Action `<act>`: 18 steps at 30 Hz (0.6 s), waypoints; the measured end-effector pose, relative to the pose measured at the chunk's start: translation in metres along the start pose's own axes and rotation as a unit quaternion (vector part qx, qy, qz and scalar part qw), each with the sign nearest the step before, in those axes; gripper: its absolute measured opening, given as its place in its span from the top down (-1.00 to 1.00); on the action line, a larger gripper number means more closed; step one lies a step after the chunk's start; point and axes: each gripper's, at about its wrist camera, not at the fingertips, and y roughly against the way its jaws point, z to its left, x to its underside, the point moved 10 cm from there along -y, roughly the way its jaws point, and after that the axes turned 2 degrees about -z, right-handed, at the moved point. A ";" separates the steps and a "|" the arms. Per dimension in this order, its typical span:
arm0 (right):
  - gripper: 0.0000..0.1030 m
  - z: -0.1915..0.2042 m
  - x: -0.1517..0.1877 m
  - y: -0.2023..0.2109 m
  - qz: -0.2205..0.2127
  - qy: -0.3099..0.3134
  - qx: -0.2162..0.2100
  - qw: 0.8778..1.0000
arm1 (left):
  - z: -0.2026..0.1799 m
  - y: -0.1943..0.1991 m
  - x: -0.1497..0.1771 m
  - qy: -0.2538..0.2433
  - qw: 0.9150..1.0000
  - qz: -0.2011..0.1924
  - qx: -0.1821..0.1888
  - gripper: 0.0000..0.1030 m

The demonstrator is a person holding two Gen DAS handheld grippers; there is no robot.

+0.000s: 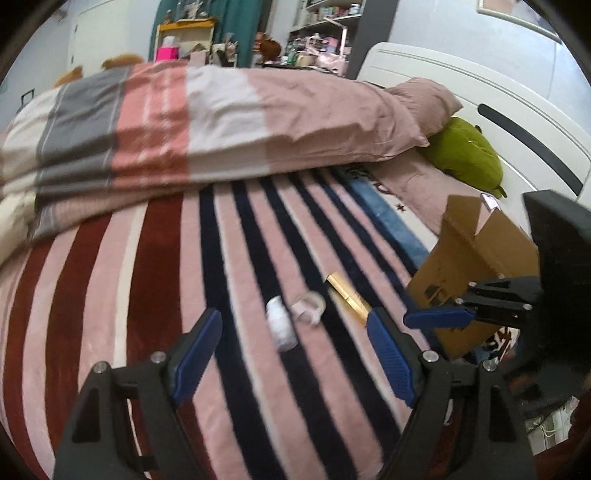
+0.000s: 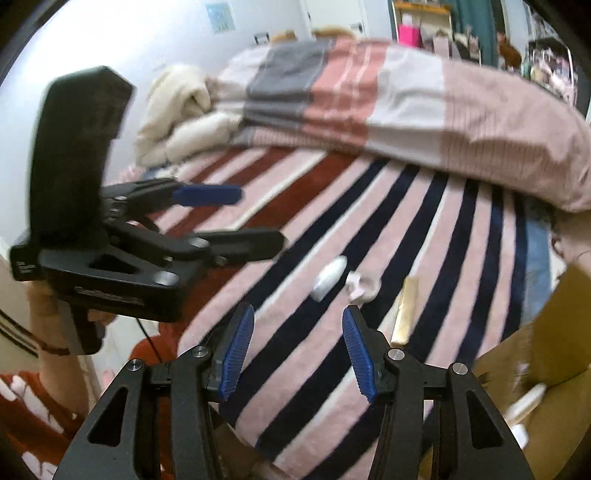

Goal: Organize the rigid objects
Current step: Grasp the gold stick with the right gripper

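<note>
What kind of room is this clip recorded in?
Most likely a lived-in bedroom. The work surface is a bed with a striped blanket, a folded duvet lies across it, and a white headboard stands behind a pink pillow. Cluttered shelves fill the far wall.

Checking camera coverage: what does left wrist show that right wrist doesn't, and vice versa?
Left wrist only: the green plush, the white headboard, and the cardboard box with its flaps up.
Right wrist only: the cream blanket bundled at the bed's far end and the person's hand on the other handle.
Both: white bottle, gold tube, striped blanket, both grippers open and empty.
</note>
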 end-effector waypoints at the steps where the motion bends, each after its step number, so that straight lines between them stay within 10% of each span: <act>1: 0.11 -0.002 0.005 -0.009 0.009 -0.002 0.010 1.000 | 0.004 -0.001 0.006 0.003 1.000 0.001 0.002 -0.52; 13: 0.12 -0.109 0.035 -0.090 0.055 -0.074 0.161 0.983 | 0.012 -0.012 0.045 0.020 0.999 0.023 0.024 -0.52; 18: 0.74 -0.119 0.029 -0.107 0.044 -0.057 0.186 0.980 | 0.015 -0.005 0.043 0.023 0.999 0.018 0.020 -0.52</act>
